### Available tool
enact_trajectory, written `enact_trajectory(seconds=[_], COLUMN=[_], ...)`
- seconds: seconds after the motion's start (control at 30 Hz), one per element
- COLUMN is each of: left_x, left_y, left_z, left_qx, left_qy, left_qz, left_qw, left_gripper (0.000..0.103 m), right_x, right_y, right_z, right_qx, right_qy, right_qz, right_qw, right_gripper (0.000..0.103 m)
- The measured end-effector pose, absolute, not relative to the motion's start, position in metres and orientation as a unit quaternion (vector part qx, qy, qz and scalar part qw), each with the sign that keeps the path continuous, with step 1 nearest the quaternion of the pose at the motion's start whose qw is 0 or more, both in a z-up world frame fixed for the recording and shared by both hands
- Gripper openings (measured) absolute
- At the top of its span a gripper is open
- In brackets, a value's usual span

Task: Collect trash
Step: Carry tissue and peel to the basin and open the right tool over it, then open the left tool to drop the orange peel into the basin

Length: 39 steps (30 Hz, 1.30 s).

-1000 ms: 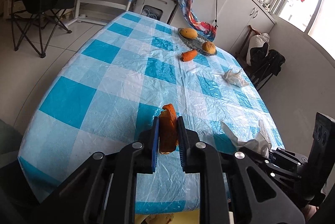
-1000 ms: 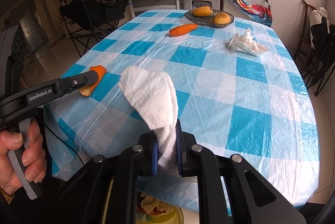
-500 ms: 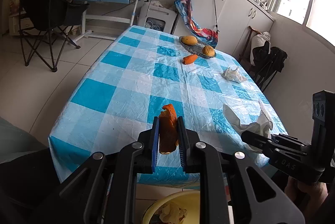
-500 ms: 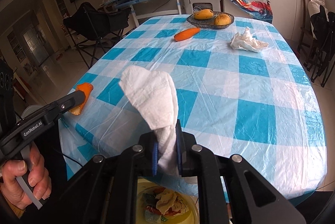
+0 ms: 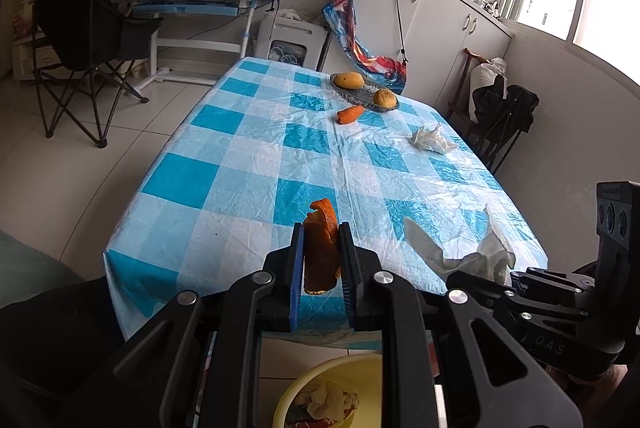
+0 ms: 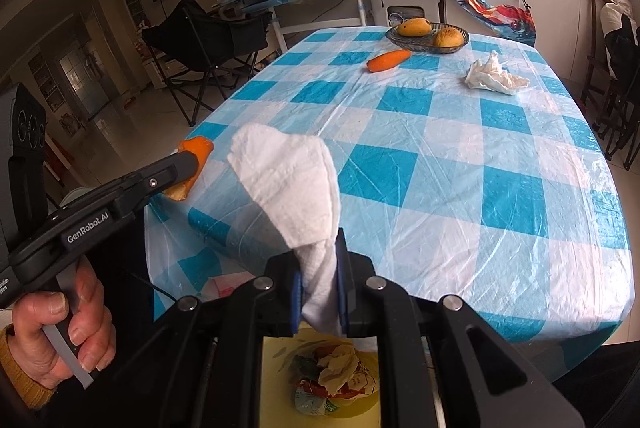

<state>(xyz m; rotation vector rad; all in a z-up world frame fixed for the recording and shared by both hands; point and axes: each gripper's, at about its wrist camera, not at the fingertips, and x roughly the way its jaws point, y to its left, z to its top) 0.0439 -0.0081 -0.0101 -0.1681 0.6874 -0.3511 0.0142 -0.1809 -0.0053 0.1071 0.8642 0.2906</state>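
The left gripper (image 5: 320, 264) is closed tight on a piece of orange peel (image 5: 320, 248), which stands upright between the blue pads. The right gripper (image 6: 318, 292) is closed on a white paper towel (image 6: 292, 184); the loose top of the towel rises above the pads and hides part of the tabletop behind it. Both grippers are off the near edge of the tabletop (image 6: 460, 164), above the floor. Directly under them stands a yellow bin (image 6: 360, 404) with crumpled paper and wrappers inside, and between the grippers and the bin there is open air. A hand (image 6: 60, 340) holds the handle of the left gripper, near the left corner of the tabletop.

The near and middle part of the blue checked cloth is bare. Further away lies a crumpled tissue (image 6: 494, 76) toward the right edge, well apart from both grippers. Beyond it a carrot (image 6: 388, 60) lies just beside a fruit dish (image 6: 426, 42) at the far end. A black folding chair (image 5: 88, 40) stands on the floor to the left of the tabletop, with open floor around it.
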Motion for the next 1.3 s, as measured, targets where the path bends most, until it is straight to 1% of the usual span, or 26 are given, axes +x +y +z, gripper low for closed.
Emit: enact_trajectory(seconds=[0.23, 0.63, 0.67, 0.7, 0.77, 0.83, 0.9, 1.0, 1.1, 1.2, 1.23, 1.27, 1.3], left_x=[0.031, 0.004, 0.001, -0.002, -0.004, -0.005, -0.006, -0.011, -0.016, -0.021, -0.021, -0.021, -0.02], left_y=[-0.011, -0.029, -0.03, -0.031, -0.035, -0.04, -0.047, -0.061, -0.076, -0.085, -0.084, -0.082, -0.08], left_z=[-0.011, -0.017, -0.017, -0.019, -0.023, -0.03, -0.038, -0.051, -0.064, -0.07, -0.07, -0.069, -0.068], left_qx=[-0.079, -0.032, -0.027, -0.023, -0.013, -0.004, 0.008, 0.035, 0.065, 0.085, 0.083, 0.079, 0.073], left_qy=[0.348, 0.373, 0.376, 0.38, 0.395, 0.413, 0.435, 0.464, 0.497, 0.51, 0.51, 0.509, 0.508], left_qz=[-0.198, -0.242, -0.246, -0.25, -0.261, -0.271, -0.284, -0.307, -0.337, -0.35, -0.352, -0.352, -0.351], left_qw=[0.913, 0.895, 0.893, 0.89, 0.881, 0.87, 0.854, 0.83, 0.797, 0.781, 0.781, 0.781, 0.784], left_gripper=[0.016, 0.016, 0.016, 0.016, 0.016, 0.016, 0.016, 0.016, 0.016, 0.018, 0.022, 0.03, 0.035], right_x=[-0.007, -0.026, -0.026, -0.027, -0.029, -0.033, -0.038, -0.045, -0.045, -0.043, -0.043, -0.041, -0.04], right_y=[-0.17, -0.166, -0.168, -0.172, -0.187, -0.203, -0.22, -0.232, -0.234, -0.234, -0.233, -0.235, -0.235], right_z=[-0.021, -0.057, -0.056, -0.053, -0.044, -0.033, -0.022, -0.012, -0.012, -0.012, -0.013, -0.012, -0.013], right_qx=[0.039, 0.054, 0.054, 0.062, 0.092, 0.128, 0.168, 0.194, 0.199, 0.196, 0.194, 0.194, 0.193], right_qy=[0.468, 0.573, 0.572, 0.567, 0.548, 0.519, 0.481, 0.443, 0.434, 0.435, 0.435, 0.437, 0.437], right_qz=[0.148, 0.155, 0.145, 0.135, 0.115, 0.091, 0.073, 0.053, 0.049, 0.05, 0.05, 0.051, 0.051], right_qw=[0.87, 0.803, 0.805, 0.81, 0.824, 0.84, 0.858, 0.874, 0.877, 0.878, 0.878, 0.877, 0.877], right_gripper=[0.014, 0.015, 0.019, 0.026, 0.036, 0.041, 0.053, 0.059, 0.059, 0.06, 0.061, 0.063, 0.064])
